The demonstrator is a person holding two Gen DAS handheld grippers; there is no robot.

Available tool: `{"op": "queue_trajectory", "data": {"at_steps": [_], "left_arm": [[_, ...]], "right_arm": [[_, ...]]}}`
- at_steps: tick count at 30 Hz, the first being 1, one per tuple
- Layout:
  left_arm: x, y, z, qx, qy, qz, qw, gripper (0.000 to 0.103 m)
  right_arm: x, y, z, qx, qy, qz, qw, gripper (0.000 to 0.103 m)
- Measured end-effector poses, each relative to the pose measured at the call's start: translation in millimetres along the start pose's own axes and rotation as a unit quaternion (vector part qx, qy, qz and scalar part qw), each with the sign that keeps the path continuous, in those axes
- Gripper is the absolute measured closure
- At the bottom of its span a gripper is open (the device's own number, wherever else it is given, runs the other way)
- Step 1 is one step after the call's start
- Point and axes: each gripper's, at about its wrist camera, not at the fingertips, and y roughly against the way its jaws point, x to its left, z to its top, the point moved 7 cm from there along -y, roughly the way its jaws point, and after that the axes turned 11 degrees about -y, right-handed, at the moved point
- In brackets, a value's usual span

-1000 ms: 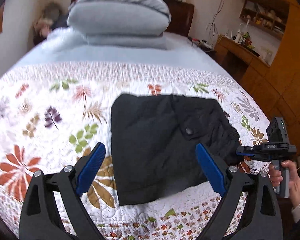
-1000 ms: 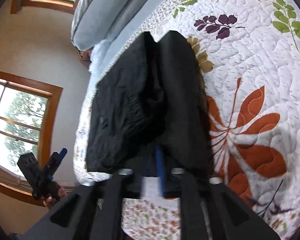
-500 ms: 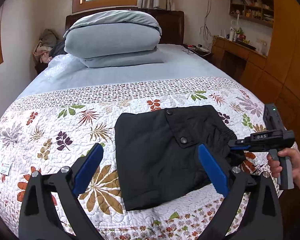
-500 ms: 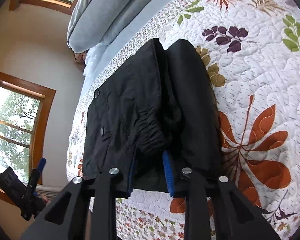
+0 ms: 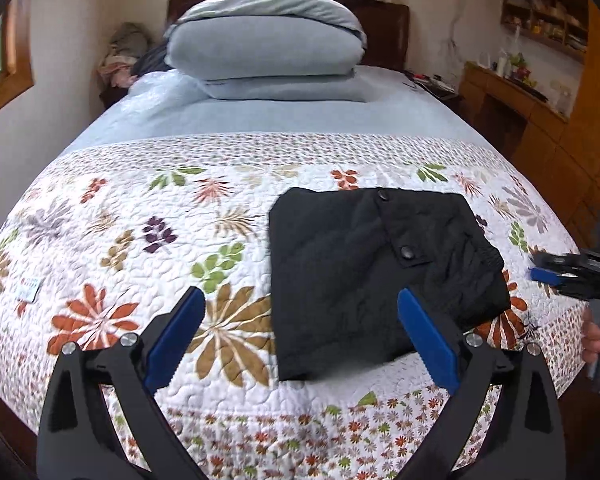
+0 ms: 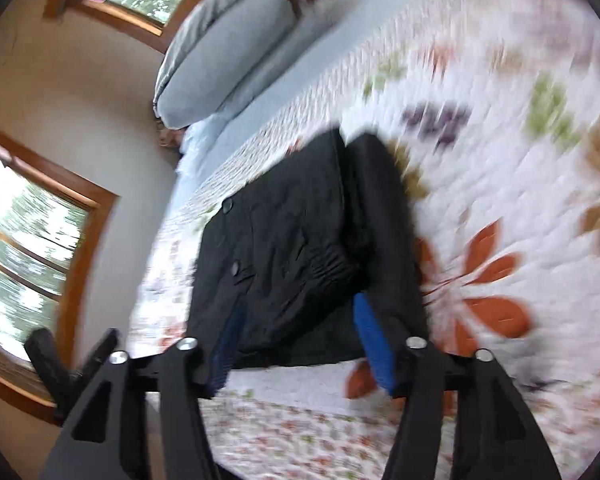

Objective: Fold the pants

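Note:
Black pants (image 5: pixel 372 272) lie folded into a compact rectangle on the floral quilt (image 5: pixel 140 240), near the bed's foot edge, with two snap buttons on top. My left gripper (image 5: pixel 300 328) hovers open above the quilt, its blue pads wide apart and the pants' near left corner between and beyond them, untouched. My right gripper (image 6: pixel 300 332) is lifted off the pants (image 6: pixel 300 240); its jaws are opening, and nothing is pinched between the blue pads. In the left wrist view the right gripper (image 5: pixel 560 276) shows at the right edge, held by a hand (image 5: pixel 596 340).
Stacked grey pillows (image 5: pixel 264 48) rest at the head of the bed. Wooden cabinets and a cluttered shelf (image 5: pixel 540 80) line the right wall. Windows (image 6: pixel 28 232) are on the left wall. The bed's foot edge runs just below both grippers.
The right gripper let go of the pants' edge, opened wide and rose away from them. The left gripper drew back and lifted slightly. The pants stay folded on the quilt.

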Motion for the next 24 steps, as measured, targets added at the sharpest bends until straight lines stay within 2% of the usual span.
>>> {"op": "queue_trajectory", "data": {"at_steps": [1,2,5,8,14,20,24], "left_arm": [[2.4,4.7,-1.0,-0.001,0.004,0.005,1.0,0.006],[5.4,11.1,-2.6,-0.002,0.008,0.012,0.9999,0.006],[9.9,28.2,-4.9,-0.008,0.008,0.032,0.9994,0.003],[11.4,45.0,-7.1,-0.013,0.008,0.041,0.999,0.003],[9.5,78.6,-15.0,-0.022,0.008,0.042,0.9988,0.003],[2.7,110.9,-27.5,-0.034,0.0,0.06,0.9976,0.003],[-4.9,127.3,-32.3,-0.044,0.007,0.048,0.9978,0.003]], "right_arm": [[8.6,15.3,-1.3,-0.025,0.022,-0.023,0.999,0.017],[20.2,33.0,-4.4,-0.055,0.049,-0.047,0.996,0.004],[46.0,63.6,-15.1,-0.096,0.105,-0.083,0.986,0.003],[66.8,88.6,-28.7,-0.12,0.142,-0.097,0.978,0.003],[80.2,131.8,-46.5,-0.159,0.125,-0.1,0.974,0.003],[97.9,151.6,-72.8,-0.159,0.136,-0.101,0.973,0.003],[114.4,156.8,-91.8,-0.16,0.16,-0.098,0.969,0.003]]}}
